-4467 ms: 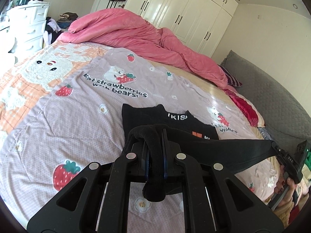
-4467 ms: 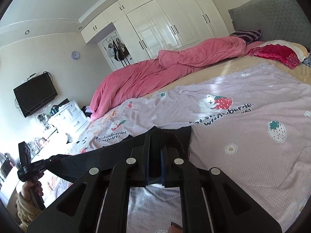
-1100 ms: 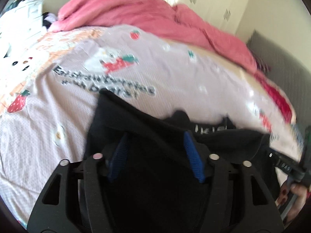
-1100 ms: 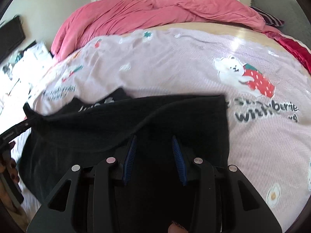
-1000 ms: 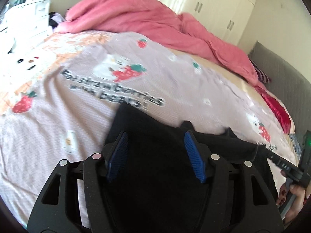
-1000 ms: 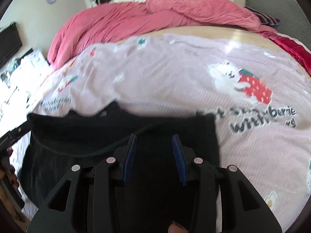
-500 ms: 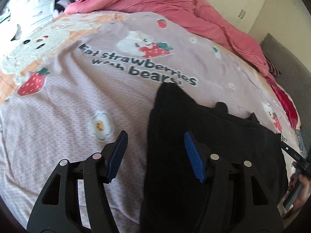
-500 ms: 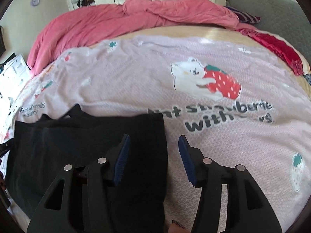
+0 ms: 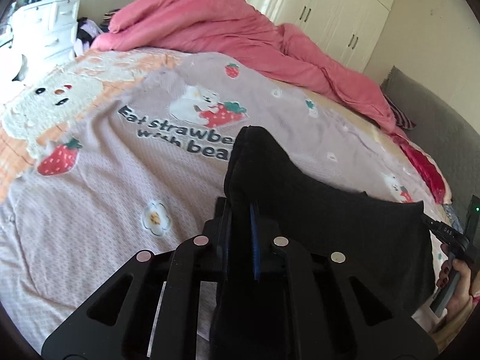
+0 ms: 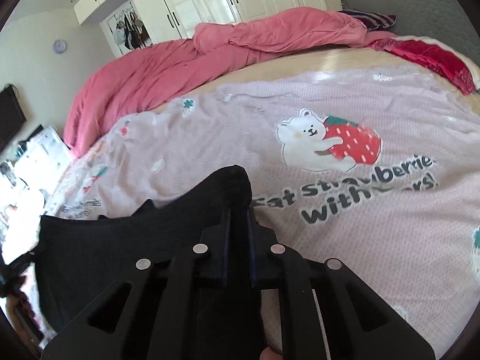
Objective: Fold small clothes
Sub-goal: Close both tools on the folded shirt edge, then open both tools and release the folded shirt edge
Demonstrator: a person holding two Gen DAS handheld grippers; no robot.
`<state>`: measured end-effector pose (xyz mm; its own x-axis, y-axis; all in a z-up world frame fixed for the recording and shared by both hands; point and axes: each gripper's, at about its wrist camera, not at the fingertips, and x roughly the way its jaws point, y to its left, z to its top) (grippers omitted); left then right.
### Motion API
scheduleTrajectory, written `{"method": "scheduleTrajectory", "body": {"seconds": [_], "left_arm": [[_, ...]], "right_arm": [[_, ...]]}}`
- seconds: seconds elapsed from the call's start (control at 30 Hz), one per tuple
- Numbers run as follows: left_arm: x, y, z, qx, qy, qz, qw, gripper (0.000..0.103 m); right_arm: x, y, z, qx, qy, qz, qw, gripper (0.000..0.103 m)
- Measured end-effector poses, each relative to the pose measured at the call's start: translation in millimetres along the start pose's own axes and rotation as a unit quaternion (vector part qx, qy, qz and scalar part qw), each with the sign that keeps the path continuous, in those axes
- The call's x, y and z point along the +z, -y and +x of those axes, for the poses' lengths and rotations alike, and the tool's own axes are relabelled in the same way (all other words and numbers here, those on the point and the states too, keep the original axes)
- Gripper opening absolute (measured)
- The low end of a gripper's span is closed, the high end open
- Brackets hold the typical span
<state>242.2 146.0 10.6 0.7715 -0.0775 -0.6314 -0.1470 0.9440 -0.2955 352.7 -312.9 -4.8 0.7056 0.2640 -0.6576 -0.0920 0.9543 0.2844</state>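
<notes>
Two grippers, both angled down over the bed, pinch opposite ends of my black garment (image 9: pixel 315 210): left gripper (image 9: pixel 240 222) and right gripper (image 10: pixel 238 225) clamped on cloth, which lies on the lilac blanket (image 10: pixel 360 240), open bedding all around.

The lilac bedspread (image 9: pixel 120 186) has "Eat strawbe… with bea…" printed on it, cut off by the black garment (image 9: pixel 315 210). The right wrist view reads roughly "…strawberries with …rs!" The other tool's (image 9: pixel 447 232) handle says "DAS".
</notes>
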Motion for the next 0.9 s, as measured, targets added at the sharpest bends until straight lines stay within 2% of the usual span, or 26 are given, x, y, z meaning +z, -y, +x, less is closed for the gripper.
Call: {"method": "scheduleTrajectory", "body": {"seconds": [0.1,0.2,0.37,0.43,0.67,0.73,0.83,0.9], "left_arm": [[-7.7,-4.6,20.4,0.023,-0.027,0.000,0.9994,0.005],[-14.2,-2.7,33.3,0.043,-0.041,0.013,0.9981,0.005],[-18.2,-2.1,35.6,0.054,-0.048,0.021,0.9971,0.009],[-18.1,-1.3,36.0,0.057,-0.051,0.023,0.9968,0.009],[-18.2,5.3,34.4,0.071,-0.055,0.040,0.9952,0.015],[-18.5,6.7,33.4,0.073,-0.056,0.041,0.9949,0.021],[-18.5,7.9,30.6,0.074,-0.057,0.041,0.9948,0.030],[-17.9,8.5,28.4,0.075,-0.055,0.041,0.9948,0.035]], "right_arm": [[-6.2,-0.4,16.4,-0.024,-0.025,0.001,0.999,0.009],[-13.3,1.4,22.6,-0.035,-0.029,0.003,0.999,0.010],[-18.7,2.7,25.4,-0.051,-0.031,-0.001,0.998,0.012],[-18.5,3.3,26.0,-0.059,-0.035,0.003,0.998,0.018],[-17.5,-3.3,14.5,-0.070,-0.032,-0.010,0.997,0.024],[-17.2,-6.2,7.0,-0.066,-0.026,-0.011,0.997,0.036],[-16.6,-14.4,-6.1,-0.057,-0.013,-0.018,0.998,0.048],[-17.4,-24.2,-14.9,-0.042,-0.007,-0.029,0.999,0.052]]}}
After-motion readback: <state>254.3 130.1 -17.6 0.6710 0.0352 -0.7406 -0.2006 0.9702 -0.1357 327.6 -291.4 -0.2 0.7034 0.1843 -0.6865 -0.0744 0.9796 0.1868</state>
